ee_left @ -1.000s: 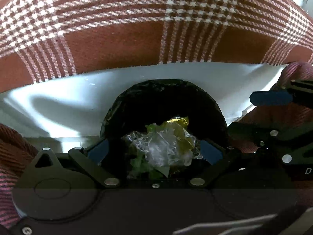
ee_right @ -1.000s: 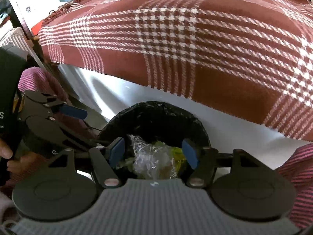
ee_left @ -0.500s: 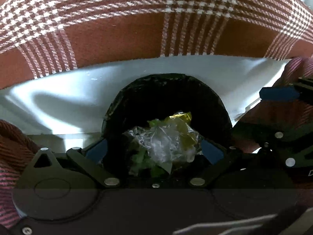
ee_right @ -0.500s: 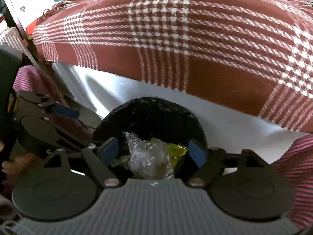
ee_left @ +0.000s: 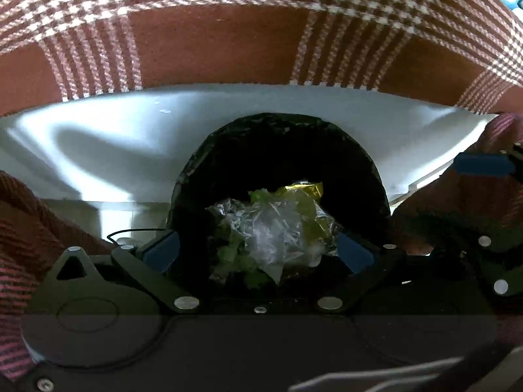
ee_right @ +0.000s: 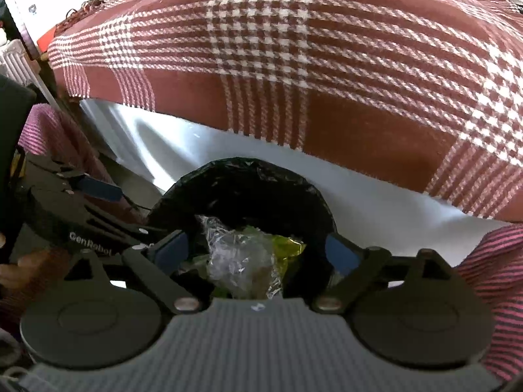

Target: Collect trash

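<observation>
**Crumpled wrappers sit inside the black-lined bin, both grippers parted above it**

The trash point(ee_right: 243, 261) is a loose wad of clear crinkled film with green scraps and a yellow foil piece on its far right side. It lies inside the bin point(ee_right: 242, 176), which is lined with a black bag, and it rests near the bin's near edge. It looks very light, soft and springy; the film is probably slippery and will likely spring back if squeezed lightly. The best hold is likely across the bunched clear middle, not the loose foil tip, which could tear away or slide out.

The right gripper point(ee_right: 258, 253) hangs over the wad with its jaws opening; the blue pads stand clear on either side and nothing is pressed between them. The left gripper point(ee_left: 258, 251) is also spread wide above the same wad, touching nothing.

Beyond the bin rises a white panel point(ee_left: 130, 137), and over that hangs a red and white checked blanket point(ee_right: 294, 65). Pink striped sleeves point(ee_right: 490, 268) frame the sides.
</observation>
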A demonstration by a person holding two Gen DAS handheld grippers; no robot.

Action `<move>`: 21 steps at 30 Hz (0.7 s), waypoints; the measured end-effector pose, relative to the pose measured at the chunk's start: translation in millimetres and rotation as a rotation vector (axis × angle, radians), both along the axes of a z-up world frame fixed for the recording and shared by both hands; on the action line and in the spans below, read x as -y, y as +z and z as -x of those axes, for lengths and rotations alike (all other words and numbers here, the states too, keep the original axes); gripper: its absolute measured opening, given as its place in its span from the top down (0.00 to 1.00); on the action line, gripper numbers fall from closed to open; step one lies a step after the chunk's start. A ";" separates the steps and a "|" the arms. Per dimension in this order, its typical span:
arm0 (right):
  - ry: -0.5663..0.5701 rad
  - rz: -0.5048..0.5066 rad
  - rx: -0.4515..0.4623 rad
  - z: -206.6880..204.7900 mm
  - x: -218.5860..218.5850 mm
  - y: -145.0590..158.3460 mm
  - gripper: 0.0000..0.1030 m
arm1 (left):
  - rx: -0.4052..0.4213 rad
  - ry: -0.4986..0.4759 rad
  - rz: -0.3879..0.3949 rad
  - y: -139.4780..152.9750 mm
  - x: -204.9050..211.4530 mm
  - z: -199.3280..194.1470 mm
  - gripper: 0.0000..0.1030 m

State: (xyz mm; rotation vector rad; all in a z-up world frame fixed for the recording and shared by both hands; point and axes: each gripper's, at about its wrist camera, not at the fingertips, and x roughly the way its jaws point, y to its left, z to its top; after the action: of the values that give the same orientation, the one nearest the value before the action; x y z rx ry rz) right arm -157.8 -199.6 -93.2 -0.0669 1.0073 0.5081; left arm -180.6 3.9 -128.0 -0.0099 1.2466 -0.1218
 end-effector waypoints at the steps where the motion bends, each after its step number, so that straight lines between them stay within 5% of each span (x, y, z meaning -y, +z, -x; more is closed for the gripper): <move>1: 0.002 0.002 0.000 -0.4 -1.4 -0.2 0.07 | -0.002 0.004 0.002 -0.1 -1.0 -0.2 0.01; 21: 0.011 0.003 -0.011 -2.5 -2.2 -2.3 0.06 | -0.006 0.005 -0.018 -2.3 1.4 -0.5 0.01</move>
State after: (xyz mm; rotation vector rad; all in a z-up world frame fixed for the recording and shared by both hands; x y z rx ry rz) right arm -155.2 -197.3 -95.4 -0.0720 1.0188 0.5176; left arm -180.1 2.5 -130.3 0.0020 1.2540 -0.1061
